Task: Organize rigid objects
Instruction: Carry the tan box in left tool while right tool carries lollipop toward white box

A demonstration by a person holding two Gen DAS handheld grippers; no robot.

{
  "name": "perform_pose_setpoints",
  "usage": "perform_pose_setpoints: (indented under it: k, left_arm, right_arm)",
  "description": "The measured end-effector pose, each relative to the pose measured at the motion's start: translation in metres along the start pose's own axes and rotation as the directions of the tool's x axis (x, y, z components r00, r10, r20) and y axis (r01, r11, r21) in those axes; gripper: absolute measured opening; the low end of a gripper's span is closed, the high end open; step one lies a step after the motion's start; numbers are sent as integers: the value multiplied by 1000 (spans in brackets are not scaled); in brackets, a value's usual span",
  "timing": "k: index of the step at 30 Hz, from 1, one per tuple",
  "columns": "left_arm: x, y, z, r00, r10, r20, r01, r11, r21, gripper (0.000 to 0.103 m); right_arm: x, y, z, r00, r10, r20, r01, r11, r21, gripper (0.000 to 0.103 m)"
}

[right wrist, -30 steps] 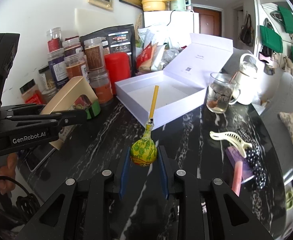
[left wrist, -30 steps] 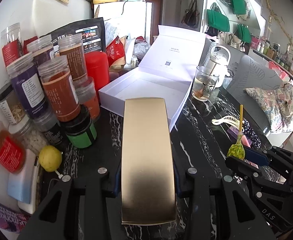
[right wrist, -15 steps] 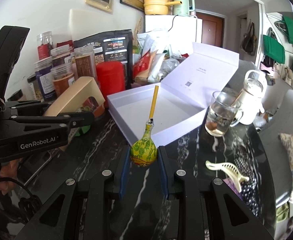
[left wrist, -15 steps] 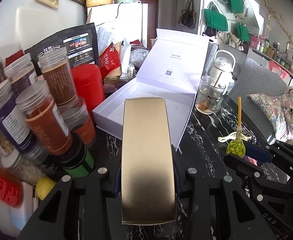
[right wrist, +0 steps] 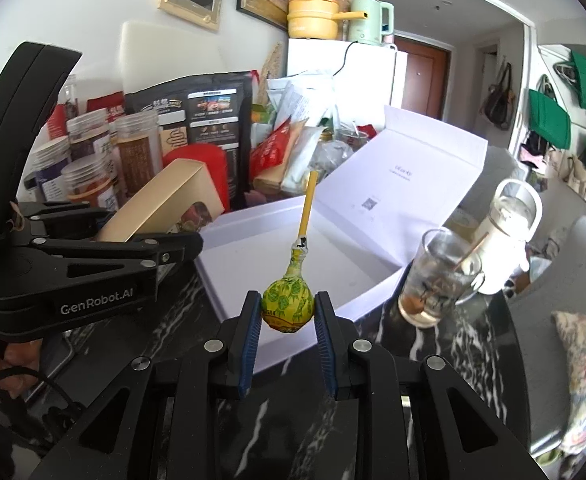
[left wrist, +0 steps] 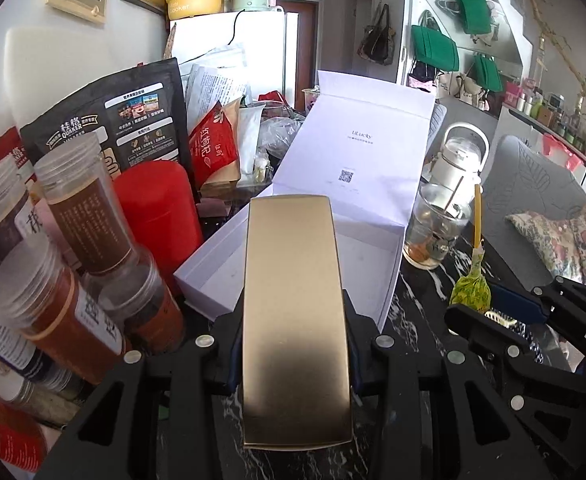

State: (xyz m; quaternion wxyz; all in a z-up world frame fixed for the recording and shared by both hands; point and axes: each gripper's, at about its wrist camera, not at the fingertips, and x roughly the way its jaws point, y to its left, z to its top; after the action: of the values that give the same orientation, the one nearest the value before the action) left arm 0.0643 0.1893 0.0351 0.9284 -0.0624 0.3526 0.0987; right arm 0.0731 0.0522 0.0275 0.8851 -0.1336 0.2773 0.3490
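Note:
A long gold box (left wrist: 295,312) fills the middle of the left wrist view, and my left gripper (left wrist: 293,320) is shut on its sides. Its far end hangs over the near wall of the open white gift box (left wrist: 389,264). In the right wrist view the gold box (right wrist: 161,204) shows at the left, tilted, in the left gripper (right wrist: 181,240). My right gripper (right wrist: 288,312) is shut on a lollipop (right wrist: 288,304) in a yellow-green wrapper, stick pointing away over the white gift box (right wrist: 253,248). From the left wrist view the lollipop (left wrist: 471,290) is at the right.
Several spice jars (left wrist: 85,216), a red canister (left wrist: 157,208) and snack bags (left wrist: 109,120) crowd the left. A glass mug with a stirrer (right wrist: 437,276) and a white kettle (right wrist: 509,240) stand right of the box. The table (right wrist: 445,356) is black marble. A hand (right wrist: 9,364) shows at lower left.
Both grippers have travelled forward toward the white gift box, which now looks larger and nearer. The gold box and the lollipop stay held as before.

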Motion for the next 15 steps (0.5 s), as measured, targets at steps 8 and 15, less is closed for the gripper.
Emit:
perform_pose_setpoints:
  k: [8, 15]
  left_arm:
    - [19, 5, 30, 999, 41, 35, -41, 999, -10, 38]
    - [43, 14, 57, 996, 71, 48, -69, 997, -41, 38]
  right_arm:
    - [28, -14, 27, 999, -29, 17, 29, 1000, -4, 26]
    - [46, -28, 53, 998, -41, 49, 41, 999, 2, 27]
